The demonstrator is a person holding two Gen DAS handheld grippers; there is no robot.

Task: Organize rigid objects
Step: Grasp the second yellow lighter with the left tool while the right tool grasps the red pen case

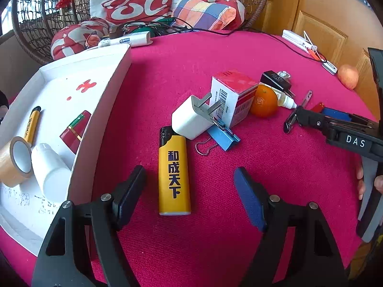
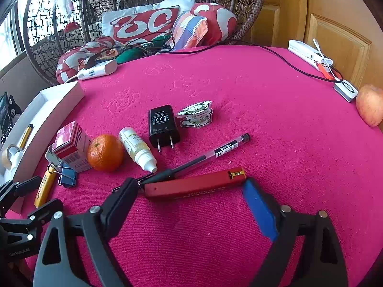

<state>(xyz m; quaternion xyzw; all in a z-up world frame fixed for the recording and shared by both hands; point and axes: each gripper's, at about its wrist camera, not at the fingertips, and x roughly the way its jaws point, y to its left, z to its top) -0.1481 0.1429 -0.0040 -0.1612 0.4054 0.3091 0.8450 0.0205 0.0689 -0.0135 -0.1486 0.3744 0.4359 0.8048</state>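
At the left edge of the pink surface (image 1: 239,55) sits a white tray (image 1: 100,100); inside it: tape roll (image 1: 14,160), white cylinder (image 1: 50,169), yellow lighter (image 1: 32,124), red lighter (image 1: 75,130). Hand-scrawled writing on the tray floor, unreadable. Outside the tray, a second yellow lighter with Chinese characters (image 1: 174,174) lies flat between the left tongs (image 1: 189,196), which are wide open and hold nothing. White charger (image 1: 191,117) leans on a blue binder clip (image 1: 223,136), beside a red-white barcoded box (image 1: 233,95) and an orange (image 1: 264,101). Right tongs (image 2: 189,203) also wide open, empty, with a slim red lighter (image 2: 194,184) lying just ahead of the tips. Behind it a pen labelled "RT-Mart 0.5" (image 2: 210,153), dropper bottle (image 2: 138,149), black plug adapter with CE mark (image 2: 163,125), cartoon sticker piece (image 2: 195,113). "DAS" printed on the right tool body. Apple (image 2: 369,105) at the far right edge. Wicker chair with red-white cushions (image 2: 143,25) behind; wooden door on the right.
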